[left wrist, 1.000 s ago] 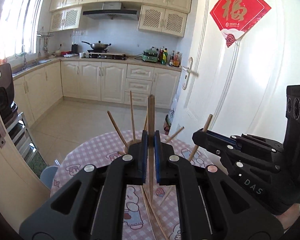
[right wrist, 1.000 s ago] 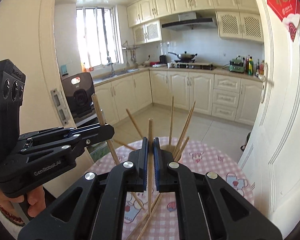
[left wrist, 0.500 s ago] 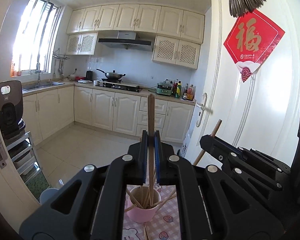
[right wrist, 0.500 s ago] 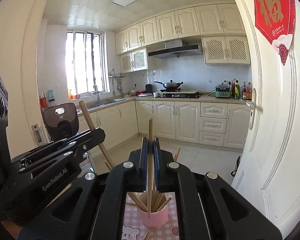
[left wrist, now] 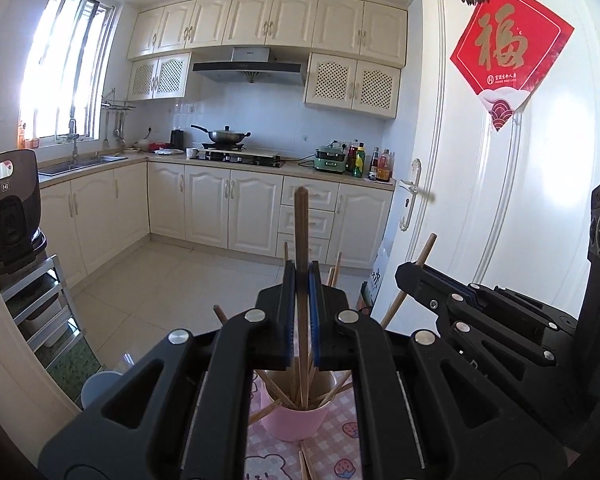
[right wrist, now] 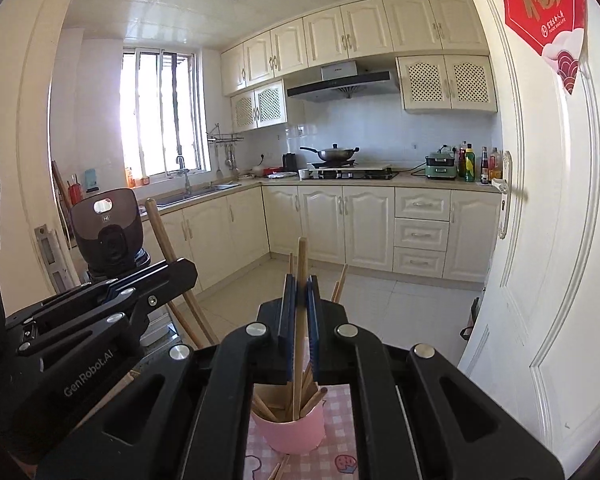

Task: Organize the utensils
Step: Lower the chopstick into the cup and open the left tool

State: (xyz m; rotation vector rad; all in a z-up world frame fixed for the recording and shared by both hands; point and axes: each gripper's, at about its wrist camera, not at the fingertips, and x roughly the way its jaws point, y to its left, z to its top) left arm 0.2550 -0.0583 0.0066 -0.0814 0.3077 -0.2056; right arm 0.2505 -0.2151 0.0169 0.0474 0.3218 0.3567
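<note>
A pink cup (left wrist: 294,420) holding several wooden chopsticks stands on a pink checked tablecloth (left wrist: 340,440); it also shows in the right wrist view (right wrist: 290,434). My left gripper (left wrist: 301,276) is shut on one upright chopstick (left wrist: 301,232), its lower end down inside the cup. My right gripper (right wrist: 299,284) is shut on another upright chopstick (right wrist: 301,260), its lower end also in the cup. Each gripper shows in the other's view, right gripper (left wrist: 404,276), left gripper (right wrist: 184,272).
Loose chopsticks (left wrist: 306,462) lie on the tablecloth in front of the cup. A white door (left wrist: 500,200) stands close on the right. A dark appliance on a rack (left wrist: 8,208) is at the left. Kitchen cabinets (left wrist: 228,208) are behind.
Both views tilted up from the table to level. Both held chopsticks now stand with their lower ends in the pink cup, which has come into view below the jaws.
</note>
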